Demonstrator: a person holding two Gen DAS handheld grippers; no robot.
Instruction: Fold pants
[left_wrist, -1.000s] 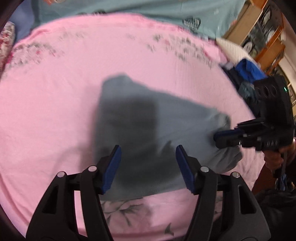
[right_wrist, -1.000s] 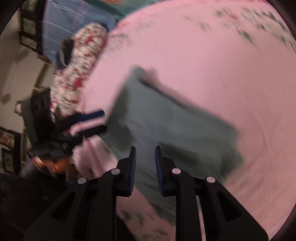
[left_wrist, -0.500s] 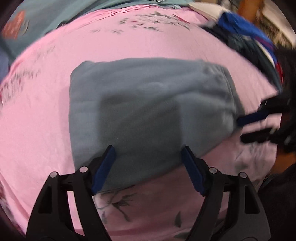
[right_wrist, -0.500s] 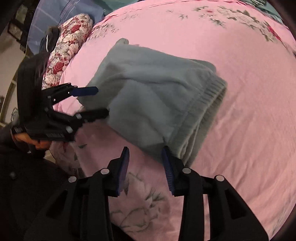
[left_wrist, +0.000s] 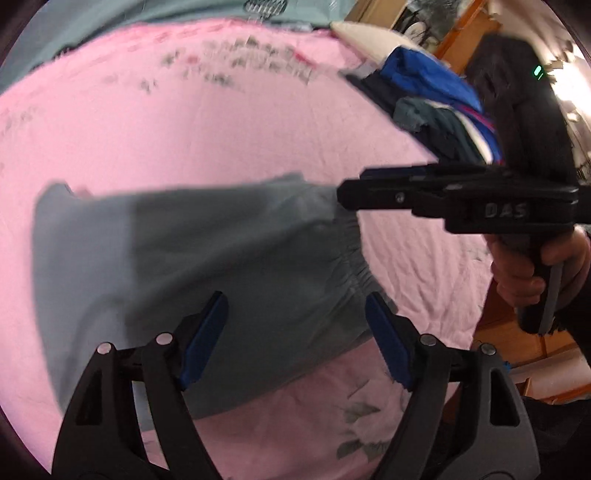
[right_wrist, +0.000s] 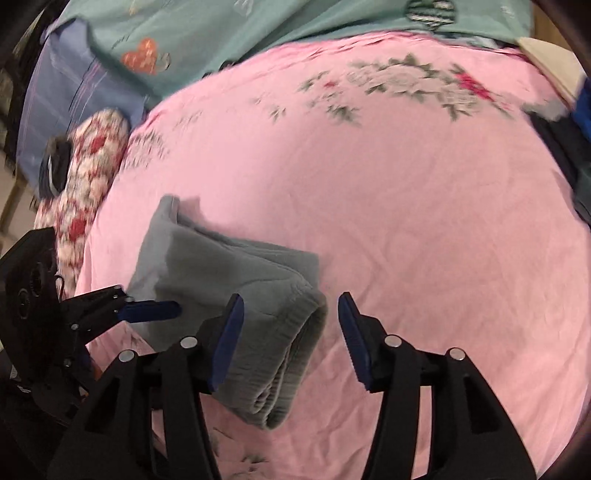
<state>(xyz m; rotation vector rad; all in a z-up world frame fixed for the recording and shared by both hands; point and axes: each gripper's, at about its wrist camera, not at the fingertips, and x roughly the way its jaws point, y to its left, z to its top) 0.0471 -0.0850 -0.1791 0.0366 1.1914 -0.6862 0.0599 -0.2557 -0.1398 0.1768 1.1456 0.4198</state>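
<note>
Left wrist view
pants: the grey pants lie folded on the pink bed sheet, straight ahead of my left tool, long axis running left to right, elastic waistband at the right end
left tool: blue pads spread wide and opening a little more, cloth beneath them but nothing pinched
right tool: my right tool reaches in from the right, tip over the waistband end
around: a heap of clothes beyond, well apart

Right wrist view
pants: bundle lies ahead and to the left of my right tool, waistband nearest
right tool: jaws opening, nothing gripped
left tool: left tool at the far left edge of the pants
in the way: nothing on the sheet between tools and cloth
</note>
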